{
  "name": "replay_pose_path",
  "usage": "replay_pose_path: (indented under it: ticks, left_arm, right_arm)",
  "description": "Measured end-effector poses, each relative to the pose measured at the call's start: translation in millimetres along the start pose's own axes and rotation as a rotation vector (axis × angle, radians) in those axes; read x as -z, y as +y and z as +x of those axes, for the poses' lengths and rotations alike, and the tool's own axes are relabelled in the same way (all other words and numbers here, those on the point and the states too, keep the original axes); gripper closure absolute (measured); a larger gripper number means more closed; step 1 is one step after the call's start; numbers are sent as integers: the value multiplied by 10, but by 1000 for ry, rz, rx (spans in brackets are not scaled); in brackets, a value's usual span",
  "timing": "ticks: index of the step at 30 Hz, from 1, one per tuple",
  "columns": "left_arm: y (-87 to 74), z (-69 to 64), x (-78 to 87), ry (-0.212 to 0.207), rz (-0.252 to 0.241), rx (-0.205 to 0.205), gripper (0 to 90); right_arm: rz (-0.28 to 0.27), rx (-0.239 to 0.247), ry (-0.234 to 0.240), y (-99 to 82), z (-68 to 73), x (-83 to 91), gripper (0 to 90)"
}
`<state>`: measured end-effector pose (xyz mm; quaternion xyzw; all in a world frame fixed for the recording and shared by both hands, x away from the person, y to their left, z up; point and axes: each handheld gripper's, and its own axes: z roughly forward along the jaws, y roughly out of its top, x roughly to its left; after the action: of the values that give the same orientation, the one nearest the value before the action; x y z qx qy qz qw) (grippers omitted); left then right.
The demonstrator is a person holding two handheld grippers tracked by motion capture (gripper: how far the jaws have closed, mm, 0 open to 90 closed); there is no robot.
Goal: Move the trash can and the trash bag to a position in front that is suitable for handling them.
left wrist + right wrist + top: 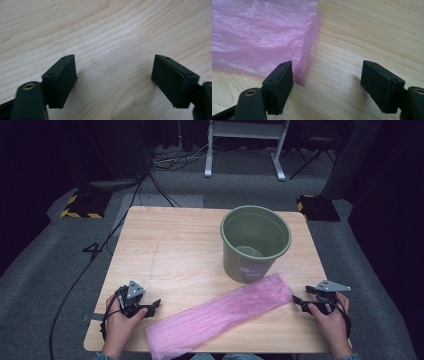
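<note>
Right gripper view has my right gripper (327, 85) with its jaws spread wide and nothing between them but bare wood; one jaw sits just beside the corner of the pink plastic bag (259, 37), whose crinkled end lies flat on the table (367, 32), and I cannot tell whether that jaw touches the film. Left gripper view has my left gripper (113, 80) just as released, jaws standing far apart over pale wood grain, gripping nothing. From the high view, my left gripper (152, 306) rests low near the table's near left corner, pointing toward the near end of the bag, close to it but apart. My right gripper (298, 302) sits at the near right, its tips just beside the bag's far end. The pink plastic bag (220, 315) lies stretched out slantwise between my two hands, its near end hanging at the table's front edge, its far end reaching up to the foot of the green bucket (255, 245). That bucket stands upright on the right half of the table, just behind the bag. Beyond the table lies grey carpet, with cables trailing across it.
</note>
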<state>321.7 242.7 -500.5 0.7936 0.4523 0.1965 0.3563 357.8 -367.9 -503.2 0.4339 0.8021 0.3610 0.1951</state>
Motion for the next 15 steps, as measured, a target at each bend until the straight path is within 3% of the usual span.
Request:
replay_pose_path:
  ticks: [3, 6, 7, 8, 9, 12, 13, 15]
  left_arm:
    - [117, -93, 128, -16, -39, -37, 224]
    - [250, -383, 240, -62, -26, -72, 195]
    - [250, -383, 240, -62, -26, -72, 189]
    - [295, -552, 253, -84, -14, -90, 184]
    - [316, -636, 250, -104, -16, -96, 175]
    - [373, -863, 200, -171, -33, -134, 167]
    - [373, -863, 200, -171, -33, -134, 167]
    - [411, -1016, 144, -201, -27, -163, 168]
  right_arm:
    - [0, 0, 0, 0, 1, 0, 259]
    - [0, 0, 0, 0, 0, 0, 259]
    - [0, 0, 0, 0, 0, 0, 259]
    - [0, 0, 0, 0, 0, 0, 259]
    - [0, 0, 0, 0, 0, 0, 259]
    - [0, 0, 0, 0, 0, 0, 259]
    - [0, 0, 0, 0, 0, 0, 259]
    - [0, 0, 0, 0, 0, 0, 259]
